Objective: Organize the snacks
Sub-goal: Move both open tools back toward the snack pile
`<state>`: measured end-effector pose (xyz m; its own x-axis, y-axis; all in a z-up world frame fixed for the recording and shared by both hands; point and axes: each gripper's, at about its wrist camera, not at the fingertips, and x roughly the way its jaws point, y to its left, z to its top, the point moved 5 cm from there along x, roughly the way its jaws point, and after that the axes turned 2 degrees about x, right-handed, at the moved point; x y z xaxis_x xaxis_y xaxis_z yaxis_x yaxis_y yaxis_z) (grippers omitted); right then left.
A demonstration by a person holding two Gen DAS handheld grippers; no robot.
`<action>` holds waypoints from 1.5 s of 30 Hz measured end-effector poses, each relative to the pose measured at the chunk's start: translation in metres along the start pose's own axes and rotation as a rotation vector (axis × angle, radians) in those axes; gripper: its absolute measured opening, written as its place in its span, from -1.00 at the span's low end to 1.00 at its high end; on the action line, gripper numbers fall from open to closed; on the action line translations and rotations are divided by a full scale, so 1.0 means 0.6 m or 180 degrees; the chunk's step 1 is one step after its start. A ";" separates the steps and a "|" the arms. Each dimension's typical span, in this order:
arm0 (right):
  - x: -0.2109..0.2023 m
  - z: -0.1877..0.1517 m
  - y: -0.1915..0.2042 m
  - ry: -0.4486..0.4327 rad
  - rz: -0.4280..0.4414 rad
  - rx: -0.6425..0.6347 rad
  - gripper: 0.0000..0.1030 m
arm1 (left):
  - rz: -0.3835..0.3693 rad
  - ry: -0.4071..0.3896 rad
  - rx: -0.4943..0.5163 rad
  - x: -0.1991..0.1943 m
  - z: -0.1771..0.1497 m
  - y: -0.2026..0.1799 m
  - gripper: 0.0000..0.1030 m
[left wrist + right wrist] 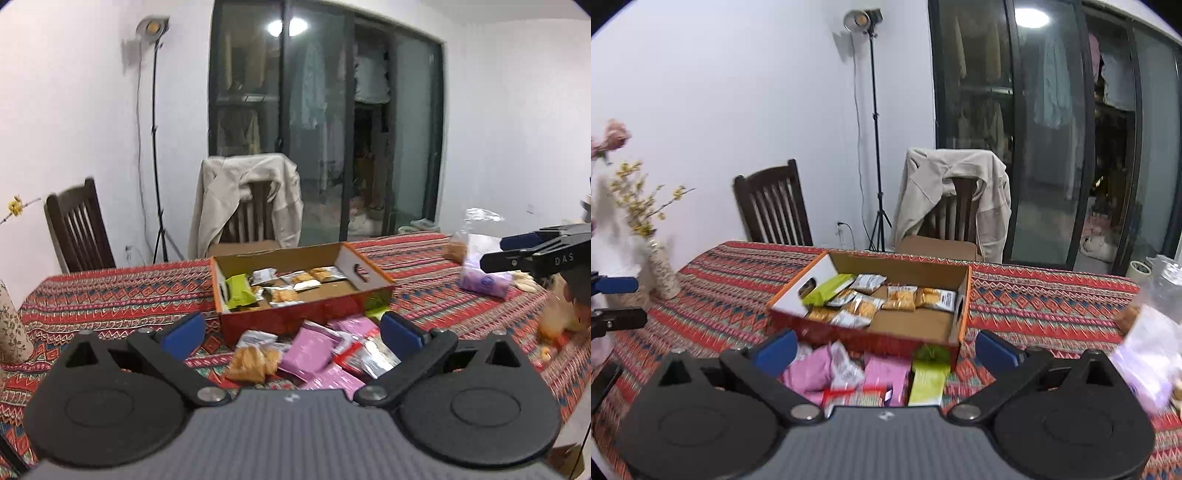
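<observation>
An open cardboard box [369, 275] [962, 295] sits on the patterned tablecloth and holds a green packet [238, 291] [827, 290] and several cracker packets [897, 297]. In front of it lies a loose pile: pink packets [308, 349] [812, 369], a clear cracker bag [251, 363], red and silver packets [369, 358] and a green packet [927, 380]. My left gripper [293, 332] is open and empty above the pile. My right gripper [886, 349] is open and empty above the pile; it also shows at the right edge of the left wrist view [517, 254].
A vase with yellow flowers [661, 273] stands at the table's left. A clear plastic bag with purple contents [480, 273] [1148, 362] and loose snacks lie at the right. Two wooden chairs [772, 206], one draped with a beige jacket [953, 192], stand behind the table. A lamp stand [875, 147] is by the wall.
</observation>
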<state>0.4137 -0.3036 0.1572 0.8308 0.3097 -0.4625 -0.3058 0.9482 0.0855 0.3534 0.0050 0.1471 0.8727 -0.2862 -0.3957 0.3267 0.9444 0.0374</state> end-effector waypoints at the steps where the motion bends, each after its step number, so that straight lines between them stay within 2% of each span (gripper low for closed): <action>1: -0.020 -0.018 0.002 -0.0061 -0.0003 -0.0015 1.00 | 0.0030 -0.0029 -0.0011 -0.014 -0.015 -0.011 1.00; 5: -0.084 -0.085 0.014 -0.0260 -0.0100 -0.0023 1.00 | 0.0157 -0.0092 -0.0078 -0.067 -0.076 -0.045 1.00; 11: -0.145 -0.190 0.046 -0.0335 -0.0070 0.0047 1.00 | 0.0296 -0.0154 -0.0049 -0.132 -0.155 -0.081 1.00; 16: -0.159 -0.288 0.075 -0.0181 -0.0093 0.0105 1.00 | 0.0447 -0.0046 -0.0075 -0.152 -0.207 -0.088 1.00; 22: -0.152 -0.387 0.096 0.0003 0.0015 0.0436 1.00 | 0.0415 0.0194 -0.0172 -0.141 -0.254 -0.084 1.00; 26: -0.143 -0.403 0.106 0.0028 -0.0087 0.0352 1.00 | 0.0461 0.0270 -0.0218 -0.124 -0.263 -0.075 1.00; 37: -0.094 -0.366 0.097 -0.0035 -0.0107 0.0399 1.00 | 0.0466 0.0463 -0.0356 -0.060 -0.270 -0.035 1.00; 42: -0.047 -0.336 0.101 -0.0197 -0.0028 0.0335 1.00 | 0.0450 0.0538 -0.0451 -0.009 -0.264 -0.005 1.00; 44: -0.022 -0.325 0.109 -0.0229 0.0158 0.0266 1.00 | 0.0429 0.0551 -0.0490 0.014 -0.258 0.009 1.00; 45: -0.004 -0.321 0.114 -0.0140 0.0255 0.0231 1.00 | 0.0421 0.0561 -0.0504 0.026 -0.255 0.015 1.00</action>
<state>0.3012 -0.2529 -0.0055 0.8252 0.3859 -0.4124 -0.3390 0.9224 0.1849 0.3142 0.0341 0.0011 0.8228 -0.1392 -0.5509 0.1413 0.9892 -0.0390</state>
